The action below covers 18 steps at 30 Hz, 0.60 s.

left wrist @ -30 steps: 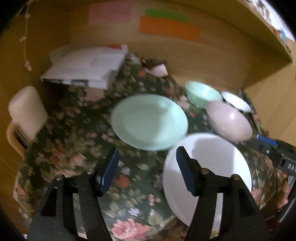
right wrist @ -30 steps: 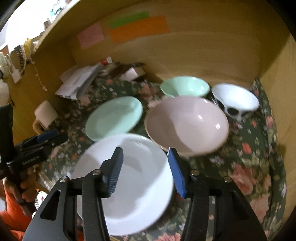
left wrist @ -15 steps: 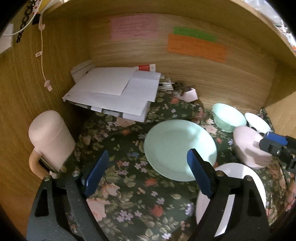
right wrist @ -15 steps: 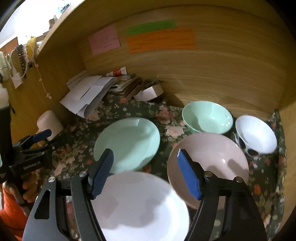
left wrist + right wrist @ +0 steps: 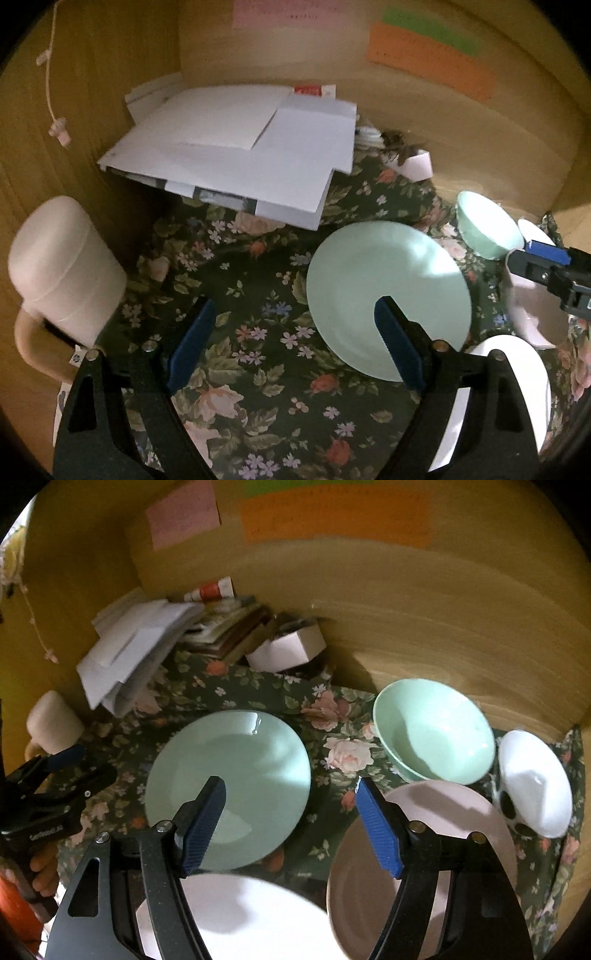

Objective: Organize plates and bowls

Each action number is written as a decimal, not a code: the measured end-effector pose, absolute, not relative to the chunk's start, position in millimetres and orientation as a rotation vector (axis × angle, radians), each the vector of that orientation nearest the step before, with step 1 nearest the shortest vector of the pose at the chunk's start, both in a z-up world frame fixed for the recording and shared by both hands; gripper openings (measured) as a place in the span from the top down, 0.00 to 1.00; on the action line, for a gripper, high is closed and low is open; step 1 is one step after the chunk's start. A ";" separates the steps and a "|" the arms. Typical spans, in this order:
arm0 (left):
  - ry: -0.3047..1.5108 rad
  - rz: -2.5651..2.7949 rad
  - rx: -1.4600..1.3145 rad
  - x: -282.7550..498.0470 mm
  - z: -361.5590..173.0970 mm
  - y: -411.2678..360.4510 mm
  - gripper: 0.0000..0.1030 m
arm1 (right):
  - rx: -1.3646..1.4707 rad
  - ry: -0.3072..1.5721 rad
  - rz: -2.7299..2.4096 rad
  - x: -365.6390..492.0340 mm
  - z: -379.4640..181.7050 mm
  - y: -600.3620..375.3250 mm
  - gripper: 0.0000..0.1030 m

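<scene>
A mint green plate (image 5: 388, 291) (image 5: 229, 775) lies on the floral cloth in the middle. A white plate (image 5: 491, 398) (image 5: 236, 915) lies in front of it. A pale pink bowl (image 5: 424, 856) sits at the right, with a mint green bowl (image 5: 436, 731) (image 5: 487, 229) and a white bowl with black spots (image 5: 532, 782) behind it. My left gripper (image 5: 291, 336) is open and empty above the cloth, left of the green plate. My right gripper (image 5: 288, 812) is open and empty above the gap between the green plate and the pink bowl.
A stack of white papers (image 5: 236, 155) and books lies at the back left. A cream mug (image 5: 62, 273) stands by the left wall. A small white box (image 5: 288, 650) sits at the back. Wooden walls close in the back and both sides.
Both grippers have moved forward and lower toward the dishes and have opened wider. The left one has swung left, away from the white plate. The dishes have not moved.
</scene>
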<state>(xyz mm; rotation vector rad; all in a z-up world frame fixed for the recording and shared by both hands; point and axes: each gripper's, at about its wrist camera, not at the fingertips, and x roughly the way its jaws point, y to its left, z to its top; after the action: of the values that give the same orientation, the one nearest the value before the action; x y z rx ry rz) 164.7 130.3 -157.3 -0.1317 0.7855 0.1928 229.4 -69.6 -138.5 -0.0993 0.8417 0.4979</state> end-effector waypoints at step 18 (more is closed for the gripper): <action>0.887 0.148 -0.191 192.4 -198.6 146.5 0.27 | -0.221 1.095 0.520 290.0 -188.9 -25.9 0.63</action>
<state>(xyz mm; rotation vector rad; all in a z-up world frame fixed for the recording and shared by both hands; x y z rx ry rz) 192.4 146.5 -198.6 -0.1912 0.8874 0.1480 290.0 -25.9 -188.9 -0.2212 1.0950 0.5202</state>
